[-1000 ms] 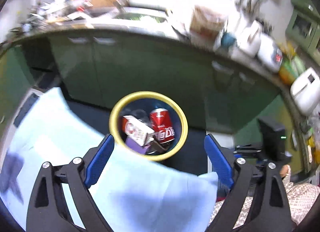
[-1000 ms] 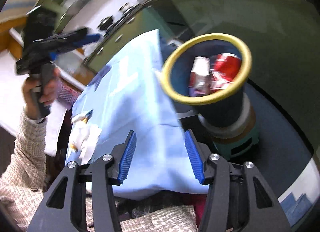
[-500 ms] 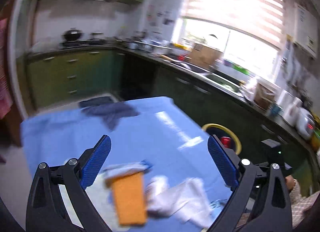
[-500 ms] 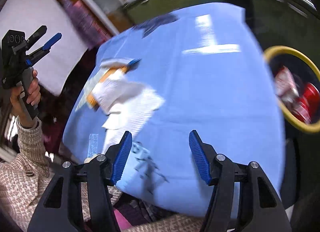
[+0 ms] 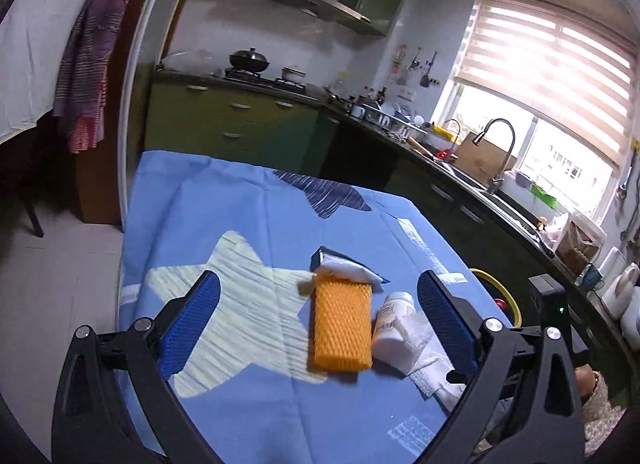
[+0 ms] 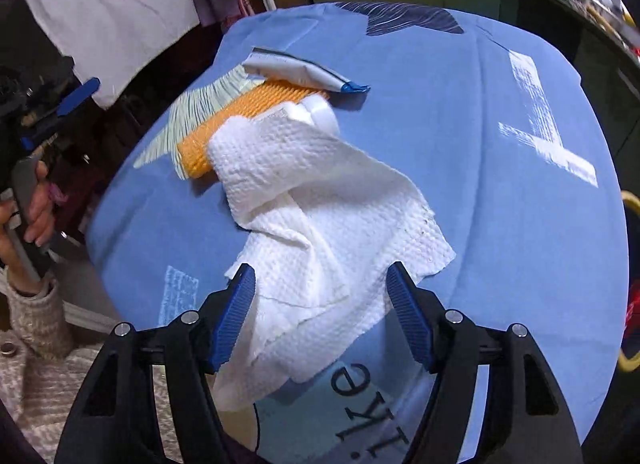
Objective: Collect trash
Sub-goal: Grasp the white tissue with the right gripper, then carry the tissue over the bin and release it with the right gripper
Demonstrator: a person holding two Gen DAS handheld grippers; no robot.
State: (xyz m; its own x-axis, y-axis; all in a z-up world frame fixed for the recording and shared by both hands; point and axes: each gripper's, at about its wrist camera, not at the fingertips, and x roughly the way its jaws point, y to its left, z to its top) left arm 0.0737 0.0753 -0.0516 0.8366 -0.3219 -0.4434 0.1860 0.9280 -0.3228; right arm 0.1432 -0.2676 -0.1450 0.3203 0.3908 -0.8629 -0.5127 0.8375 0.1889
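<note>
- The right gripper [image 6: 320,312] hung just over the near end of a white paper towel [image 6: 320,200], and its blue fingers [image 6: 236,316] were spread wide with nothing between them.
- The left gripper [image 5: 320,324] was held up over the table, and its fingers [image 5: 192,316] were wide apart too and held nothing.
- On the blue cloth [image 5: 224,204] there lay four bits of trash close together: an orange foam sleeve [image 5: 340,324], a small white bottle [image 5: 390,320] right beside it, a flat white and blue packet [image 5: 344,268] behind it, and the paper towel draped partly over the bottle.
- The yellow-rimmed bin [image 5: 500,296] stood past the right edge of the table, lower down, and something red showed inside it.
- So I thought the job was partway done: some trash seemed to be in the bin, and all four things on the table were left to pick up.
- The paper towel hung near the front edge of the table, close to the person's lap.
- The rest of the cloth looked bare, so there seemed to be plenty of room to move toward the bin.
</note>
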